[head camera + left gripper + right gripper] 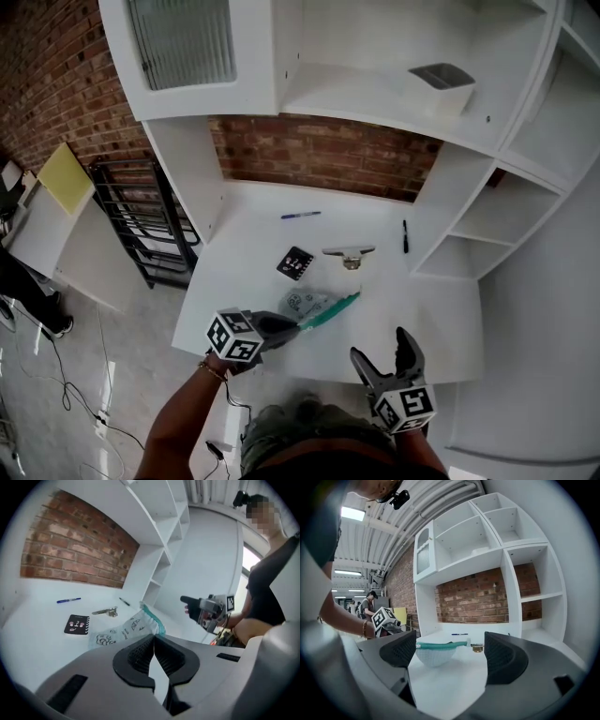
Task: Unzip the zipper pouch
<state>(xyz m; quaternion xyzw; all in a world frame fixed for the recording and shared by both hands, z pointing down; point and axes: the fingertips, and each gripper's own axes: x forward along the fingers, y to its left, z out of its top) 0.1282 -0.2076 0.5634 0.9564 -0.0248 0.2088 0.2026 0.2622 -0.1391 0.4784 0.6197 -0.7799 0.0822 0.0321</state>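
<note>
The zipper pouch (317,305) was at your L tongs (292,326). They were pressed together, pinching its near end by the teal zip, w/ the rest stretching away from the tips over the bench (246,234). Your R tongs (382,349) were spread w/ nothing in them, off to the right & apart from the pouch. Beyond the L tongs lay a black card (296,262) & a metal clip (349,253), w/ a blue pen (300,215) farther out.
</note>
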